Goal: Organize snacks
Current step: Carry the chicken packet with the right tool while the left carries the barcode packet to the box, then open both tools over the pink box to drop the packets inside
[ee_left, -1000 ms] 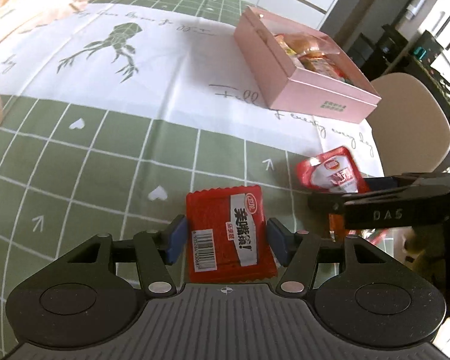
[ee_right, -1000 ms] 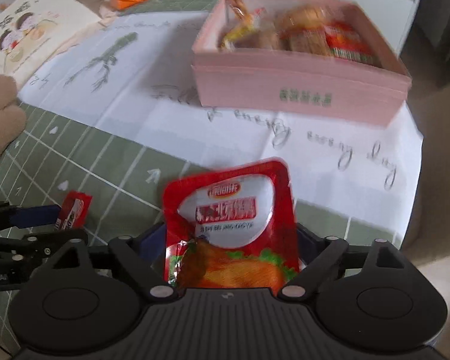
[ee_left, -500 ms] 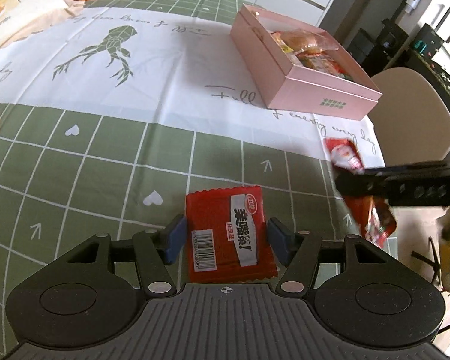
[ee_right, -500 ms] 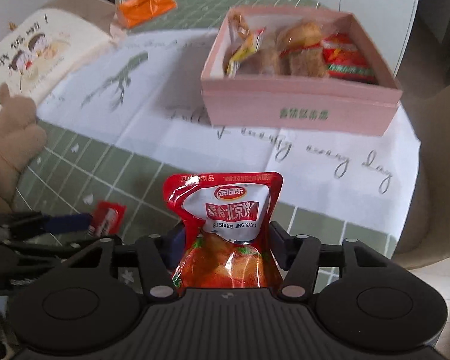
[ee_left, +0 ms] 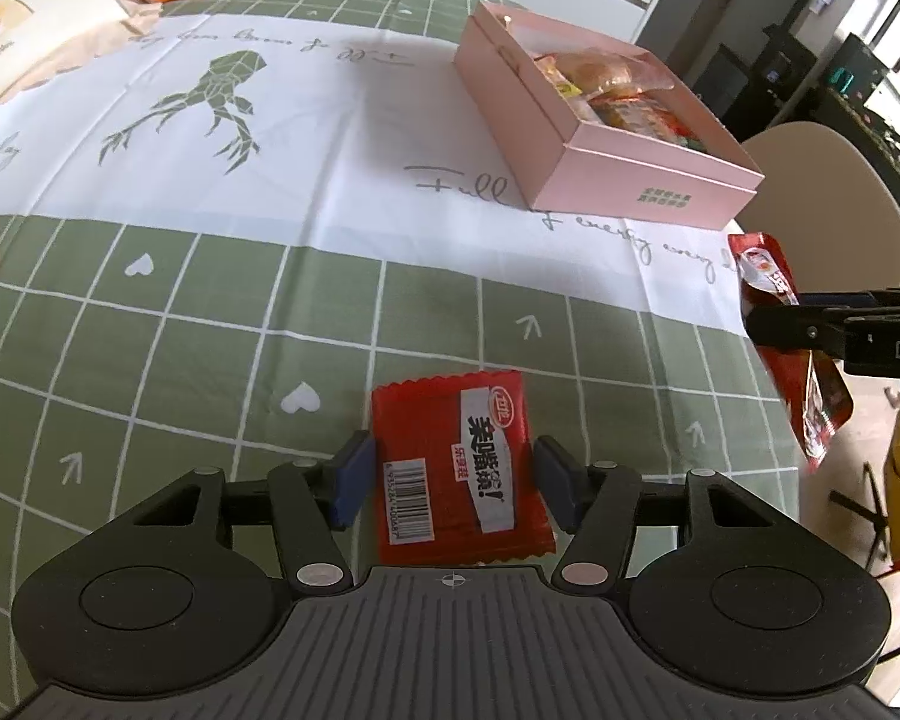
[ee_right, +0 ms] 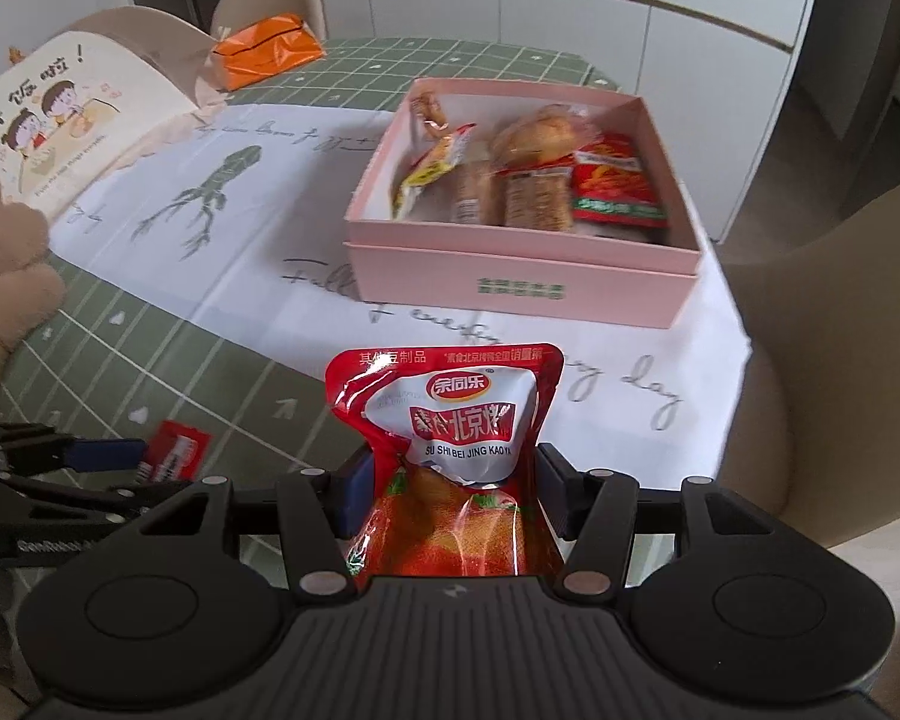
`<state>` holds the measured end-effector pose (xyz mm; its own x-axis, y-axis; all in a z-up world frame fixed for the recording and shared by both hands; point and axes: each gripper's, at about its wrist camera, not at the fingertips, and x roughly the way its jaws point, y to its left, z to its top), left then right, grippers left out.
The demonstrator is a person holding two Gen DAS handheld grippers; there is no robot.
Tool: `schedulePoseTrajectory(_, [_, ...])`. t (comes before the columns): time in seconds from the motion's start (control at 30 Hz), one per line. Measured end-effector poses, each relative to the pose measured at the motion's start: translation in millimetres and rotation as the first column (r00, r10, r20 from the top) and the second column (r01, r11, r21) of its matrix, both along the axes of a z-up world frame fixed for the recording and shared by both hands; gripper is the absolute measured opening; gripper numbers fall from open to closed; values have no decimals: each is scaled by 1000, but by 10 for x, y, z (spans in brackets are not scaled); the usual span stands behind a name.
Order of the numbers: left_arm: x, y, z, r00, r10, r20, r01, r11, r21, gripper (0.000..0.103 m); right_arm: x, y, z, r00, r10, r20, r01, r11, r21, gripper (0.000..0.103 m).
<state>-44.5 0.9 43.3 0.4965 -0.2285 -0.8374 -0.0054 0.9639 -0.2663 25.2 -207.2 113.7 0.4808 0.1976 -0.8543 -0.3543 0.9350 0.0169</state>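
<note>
A flat red snack packet [ee_left: 456, 456] with a barcode lies on the green checked cloth between the blue pads of my left gripper [ee_left: 455, 480]. Its jaws are closing, and the pads stand just beside the packet's edges. My right gripper [ee_right: 450, 492] is shut on a red and white snack pouch [ee_right: 450, 414], held above the table's edge. In the left wrist view that pouch [ee_left: 810, 384] hangs from the right gripper [ee_left: 756, 324] at the far right. Further back the pink box [ee_right: 510, 276] stands open with several snacks inside, and it shows as the pink box [ee_left: 648, 180] in the left wrist view too.
An orange bag [ee_right: 264, 54] lies at the far end of the table. A cartoon-printed card [ee_right: 60, 120] and a beige plush toy [ee_right: 6, 276] are at the left. A beige chair [ee_right: 822, 330] stands off the table's right edge, close to the box.
My right gripper shut on the pouch and lifted it off the cloth; the box now looks lower and farther. The left gripper and the red packet kept their place.
</note>
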Motion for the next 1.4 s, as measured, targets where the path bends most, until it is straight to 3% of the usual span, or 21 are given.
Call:
schedulePoseTrajectory(0.13, [29, -62, 162, 998, -36, 52, 37, 999, -16, 59, -46, -127, 76, 1000, -19, 13, 19, 1000, 12, 55])
schedulePoseTrajectory(0.2, [147, -75, 416, 992, -49, 116, 58, 996, -71, 59, -67, -203, 137, 999, -30, 21, 29, 999, 32, 55])
schedulePoseTrajectory(0.37, [728, -250, 1298, 937, -100, 335, 125, 991, -56, 62, -36, -354, 302, 996, -68, 50, 64, 994, 88, 55])
schedulePoseTrajectory(0.47, [1267, -379, 1630, 914, -93, 396, 140, 986, -93, 66, 12, -396, 372, 994, -83, 65, 75, 989, 124, 55])
schedulePoseTrajectory(0.57, [1955, -475, 1472, 950, -135, 283, 185, 970, -160, 67, 63, -407, 412, 992, -89, 87, 76, 987, 143, 56])
schedulePoseTrajectory(0.63, [2137, -440, 1323, 962, -75, 264, 119, 981, -155, 66, 111, -421, 413, 991, -99, 88, 85, 985, 153, 56])
schedulePoseTrajectory(0.73, [2050, -378, 1214, 952, -64, 298, 106, 986, -127, 66, 191, -473, 388, 990, -117, 81, 102, 980, 170, 57])
schedulePoseTrajectory(0.87, [1924, -260, 1052, 958, -63, 278, 124, 970, -209, 65, 327, -475, 355, 990, -132, 56, 120, 977, 177, 57])
schedulePoseTrajectory(0.97, [2041, -311, 989, 954, -82, 288, 172, 937, -303, 66, 456, -378, 372, 991, -125, 56, 114, 978, 176, 57])
schedulePoseTrajectory(1.0, [2130, -378, 931, 956, -111, 270, 186, 944, -273, 66, 498, -325, 377, 991, -118, 65, 105, 980, 167, 57])
schedulePoseTrajectory(1.07, [2220, -398, 809, 967, -93, 237, 138, 974, -178, 61, 557, -233, 356, 991, -107, 78, 96, 986, 137, 57])
schedulePoseTrajectory(1.1, [2204, -347, 764, 967, -69, 246, 116, 977, -179, 61, 575, -202, 341, 991, -110, 77, 100, 987, 126, 57])
schedulePoseTrajectory(1.2, [2041, -82, 612, 975, 26, 221, 40, 956, -292, 61, 572, -185, 317, 991, -114, 72, 104, 986, 128, 57])
schedulePoseTrajectory(1.4, [1479, 164, 579, 964, 120, 239, -46, 955, -293, 61, 791, -148, 584, 982, -136, 128, 112, 977, 180, 57])
